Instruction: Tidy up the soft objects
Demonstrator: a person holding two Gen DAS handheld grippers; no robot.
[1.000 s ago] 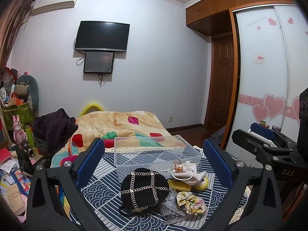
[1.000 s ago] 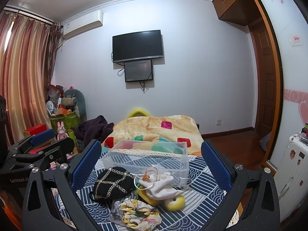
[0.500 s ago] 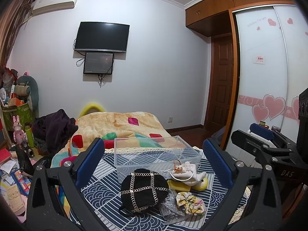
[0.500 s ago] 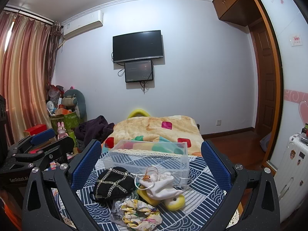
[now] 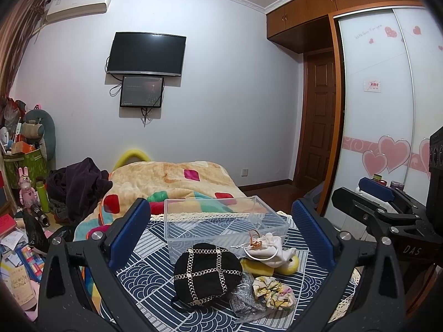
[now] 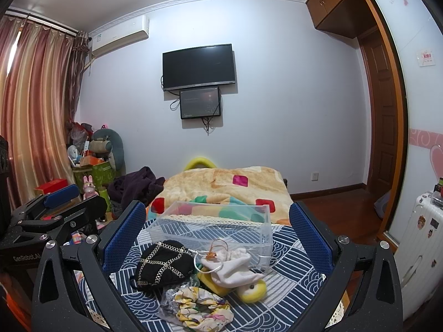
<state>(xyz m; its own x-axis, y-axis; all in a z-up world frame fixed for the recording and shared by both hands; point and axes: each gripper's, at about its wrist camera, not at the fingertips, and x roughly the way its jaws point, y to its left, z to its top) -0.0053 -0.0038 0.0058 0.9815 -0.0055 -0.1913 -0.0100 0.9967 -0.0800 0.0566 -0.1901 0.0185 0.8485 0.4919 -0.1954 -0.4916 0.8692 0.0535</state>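
A clear plastic bin point(image 5: 221, 224) point(image 6: 216, 225) stands empty on a blue patterned cloth point(image 5: 155, 279) point(image 6: 293, 257). In front of it lie a black hat with chain trim point(image 5: 206, 275) point(image 6: 162, 265), a white drawstring pouch point(image 5: 270, 249) point(image 6: 235, 265) on a yellow plush toy point(image 5: 288, 264) point(image 6: 250, 290), a floral scrunchie point(image 5: 274, 294) point(image 6: 203, 308) and a grey item in a plastic bag point(image 5: 245, 303). My left gripper point(image 5: 220, 240) is open and empty above them. My right gripper point(image 6: 217, 242) is open and empty too.
A bed with a patchwork blanket point(image 5: 177, 182) lies behind the cloth. Dark clothes point(image 5: 80, 185) and clutter point(image 5: 22, 188) sit at left. A wardrobe point(image 5: 382, 110) and door point(image 5: 318, 127) are at right, a white suitcase point(image 6: 420, 238) beside the right gripper.
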